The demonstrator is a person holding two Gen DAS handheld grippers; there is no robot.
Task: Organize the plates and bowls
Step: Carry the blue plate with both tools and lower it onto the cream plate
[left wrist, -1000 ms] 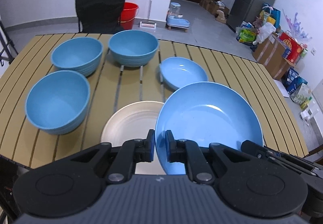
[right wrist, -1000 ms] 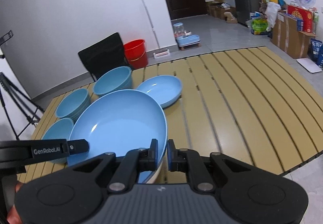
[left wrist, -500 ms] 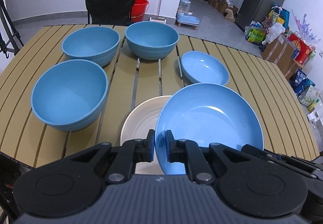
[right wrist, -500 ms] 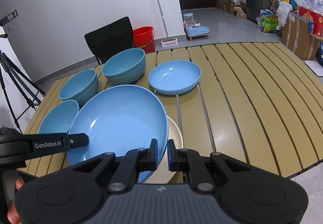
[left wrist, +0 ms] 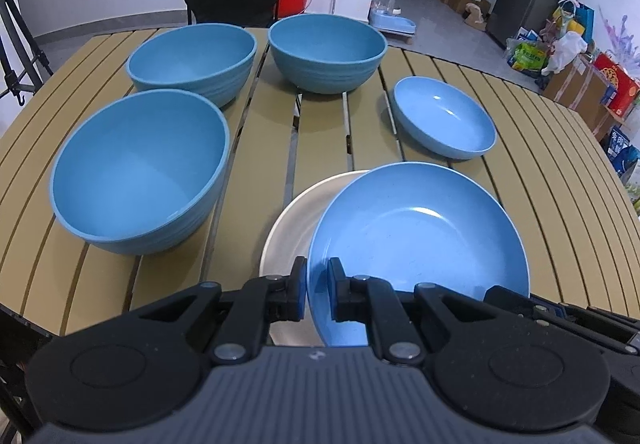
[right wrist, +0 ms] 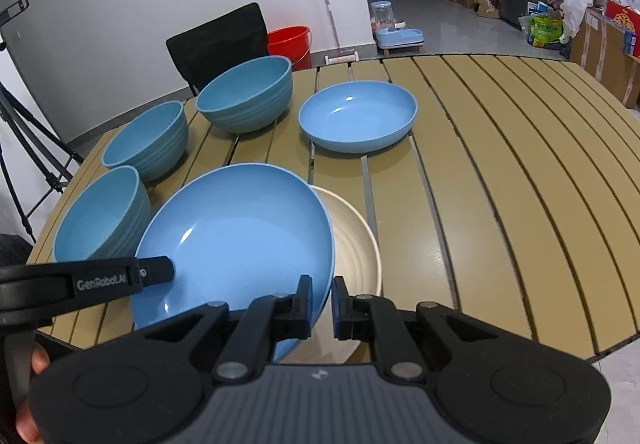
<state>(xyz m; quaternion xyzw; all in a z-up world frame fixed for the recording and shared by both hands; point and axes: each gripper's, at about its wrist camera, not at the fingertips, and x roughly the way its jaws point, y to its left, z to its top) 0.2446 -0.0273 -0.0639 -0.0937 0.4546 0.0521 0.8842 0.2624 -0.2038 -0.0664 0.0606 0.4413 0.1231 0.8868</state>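
Two hand-held grippers carry one blue plate (left wrist: 416,240) above a cream plate (left wrist: 292,220)

Left hand-held gripper (left wrist: 317,290) and right hand-held gripper (right wrist: 322,308) each clamp its near rim — three blue bowls left.

The large blue plate (left wrist: 416,240) hides much of the cream plate (left wrist: 296,212) under it, its own near rim vanishing behind the gripper bodies, and whether the two plates touch cannot be told.

even indoor light, glare spots on glazed plate (left wrist: 416,240), fisheye-bent edges
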